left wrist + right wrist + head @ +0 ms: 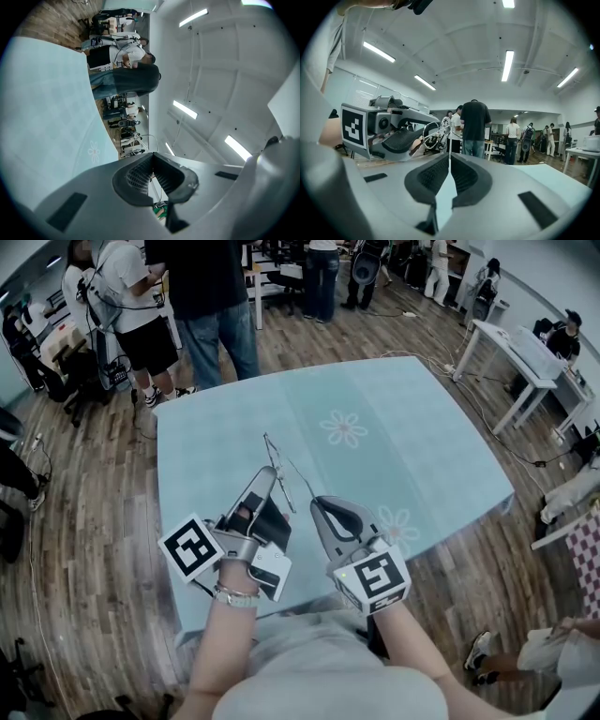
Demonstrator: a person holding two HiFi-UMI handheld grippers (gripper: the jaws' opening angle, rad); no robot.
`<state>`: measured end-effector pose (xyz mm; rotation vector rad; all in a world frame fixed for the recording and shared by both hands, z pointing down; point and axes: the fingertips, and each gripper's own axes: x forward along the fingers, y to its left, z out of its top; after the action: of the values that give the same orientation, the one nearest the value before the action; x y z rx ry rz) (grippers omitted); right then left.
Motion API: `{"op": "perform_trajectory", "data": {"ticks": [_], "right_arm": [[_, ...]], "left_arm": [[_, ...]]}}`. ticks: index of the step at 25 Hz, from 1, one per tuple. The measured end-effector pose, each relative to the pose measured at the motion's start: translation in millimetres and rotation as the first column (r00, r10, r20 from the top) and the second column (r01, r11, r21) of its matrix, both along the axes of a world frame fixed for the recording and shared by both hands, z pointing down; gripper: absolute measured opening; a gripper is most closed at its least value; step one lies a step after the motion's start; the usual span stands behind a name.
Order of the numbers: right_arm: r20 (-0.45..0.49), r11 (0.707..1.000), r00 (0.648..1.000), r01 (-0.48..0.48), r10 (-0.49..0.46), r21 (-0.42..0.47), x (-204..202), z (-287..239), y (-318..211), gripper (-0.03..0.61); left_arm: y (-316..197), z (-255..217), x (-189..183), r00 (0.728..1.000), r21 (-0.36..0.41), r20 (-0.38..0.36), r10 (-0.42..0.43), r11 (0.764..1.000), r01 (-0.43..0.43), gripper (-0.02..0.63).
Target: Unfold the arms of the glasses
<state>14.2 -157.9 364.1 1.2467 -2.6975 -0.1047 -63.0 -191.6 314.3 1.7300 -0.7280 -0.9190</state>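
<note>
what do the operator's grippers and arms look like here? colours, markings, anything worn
Both the left hand-held gripper and right hand-held gripper have light grey shells with tapering jaws lined by black ribbed pads. Each carries a white cube with black square markers. No cables visible. Forearms are bare; a pale bracelet sits on the left wrist, and the shirt is light grey.

I could read no words, brand names or numbers anywhere in my feeds. The only printed marks I saw were the black-and-white square coded patterns on the left marker cube and the right marker cube. They were patterns, not letters. The right gripper view showed the left cube's pattern again. Any print on the distant people and furniture was too small for me to read.
</note>
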Motion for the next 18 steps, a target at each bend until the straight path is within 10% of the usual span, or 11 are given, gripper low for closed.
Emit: {"op": "perform_trajectory", "data": {"ticks": [18], "right_arm": [[0.001,0.995,0.996,-0.092,0.092,0.029,35.9,1.4,-16.5,0.018]], "left_arm": [[15.8,7.3,6.7,0.999,-0.004,-0.001,0.038,0.999,-0.038,0.009]]}}
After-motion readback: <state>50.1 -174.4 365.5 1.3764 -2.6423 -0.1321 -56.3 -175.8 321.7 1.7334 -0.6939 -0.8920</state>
